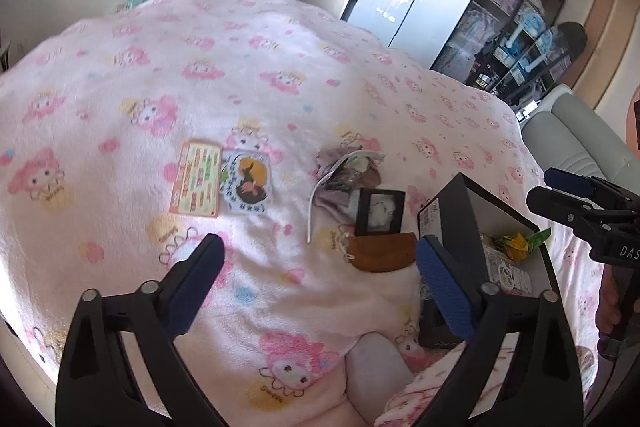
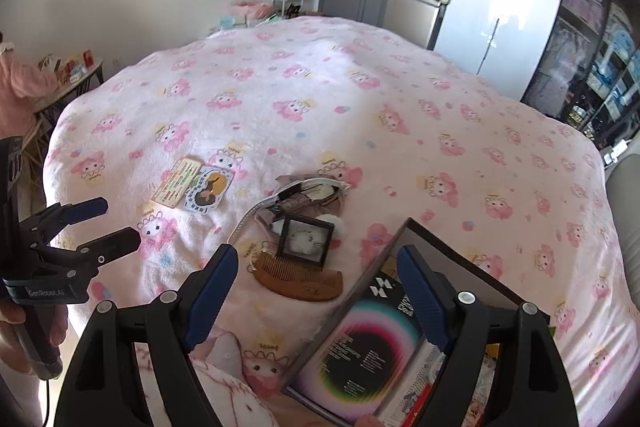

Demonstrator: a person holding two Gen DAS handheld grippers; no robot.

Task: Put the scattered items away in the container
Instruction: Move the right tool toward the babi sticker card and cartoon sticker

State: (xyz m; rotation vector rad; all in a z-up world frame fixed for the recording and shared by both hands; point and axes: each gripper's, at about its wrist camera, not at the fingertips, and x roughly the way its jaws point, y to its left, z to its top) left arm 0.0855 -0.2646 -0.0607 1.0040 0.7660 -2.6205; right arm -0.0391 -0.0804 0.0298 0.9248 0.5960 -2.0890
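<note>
Bed: a pink blanket [image 1: 248,59] with cartoon animals is spread over the bed, and all the small things are laid on it.

Container: a black box [image 1: 460,203] is seen at 4 o'clock in the left wrist view. It is open at the top. A yellow and green thing [image 1: 516,243] and some printed paper are seen inside it.

Comb: a brown wooden comb [image 2: 300,277] is laid flat just beside the box, at its 9 o'clock side in the right wrist view.

Frame: a small black frame [image 2: 306,235] with a white fluffy thing in it is laid just above the comb, touching it.

Pouch pile: a greyish pile of small things [image 1: 348,171] with a white strap is found at 12 o'clock from the frame. What is in it cannot be told.

Cards: a pink card [image 1: 198,179] and a round-cornered picture card [image 1: 248,181] are laid side by side, well apart from the box, at 9 o'clock from the pile.

Left hand-held gripper [image 1: 320,263]: its blue fingers are spread wide above the blanket, and nothing is held.

Right hand-held gripper [image 2: 318,275]: its fingers are spread wide too, with nothing between them. It is held over the comb and the edge of the box.
</note>
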